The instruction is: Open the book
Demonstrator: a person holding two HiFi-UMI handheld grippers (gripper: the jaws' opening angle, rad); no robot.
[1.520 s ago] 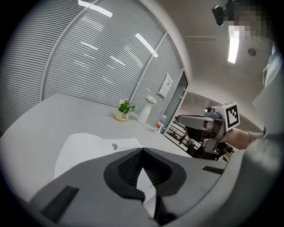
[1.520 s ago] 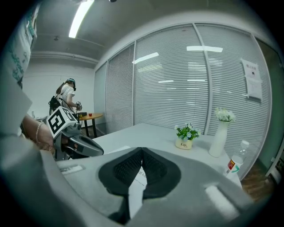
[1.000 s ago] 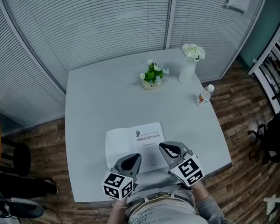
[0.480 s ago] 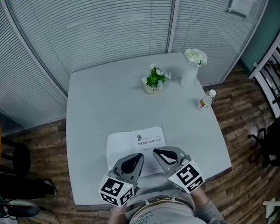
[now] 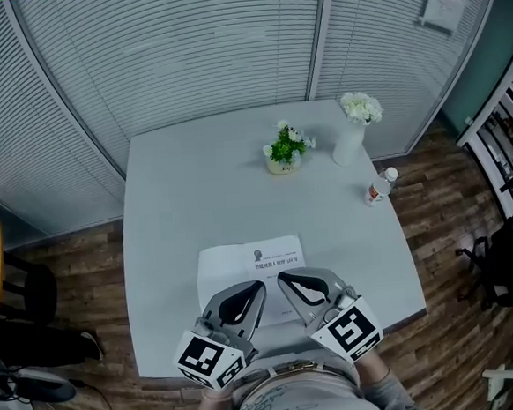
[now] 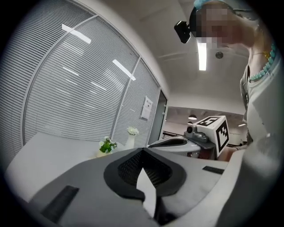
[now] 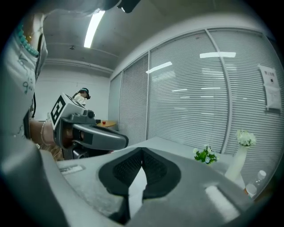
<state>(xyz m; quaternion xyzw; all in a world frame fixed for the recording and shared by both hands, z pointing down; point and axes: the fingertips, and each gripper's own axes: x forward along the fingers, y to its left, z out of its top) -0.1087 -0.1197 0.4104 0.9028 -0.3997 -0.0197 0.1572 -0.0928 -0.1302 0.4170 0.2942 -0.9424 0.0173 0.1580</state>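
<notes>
White paper lies spread at the lower middle of the head view: the book (image 5: 243,264) rests flat on the grey table (image 5: 176,197) near its front edge, seemingly with its cover turned out to the left so a printed page faces up. The left gripper (image 5: 255,289) and right gripper (image 5: 285,280) hover side by side over its near edge, each with jaws pressed together on nothing (likely no grip is needed now). The plant (image 5: 285,147), vase (image 5: 349,144) and bottle (image 5: 378,186) stand well back toward the upper right, clear of the work.
</notes>
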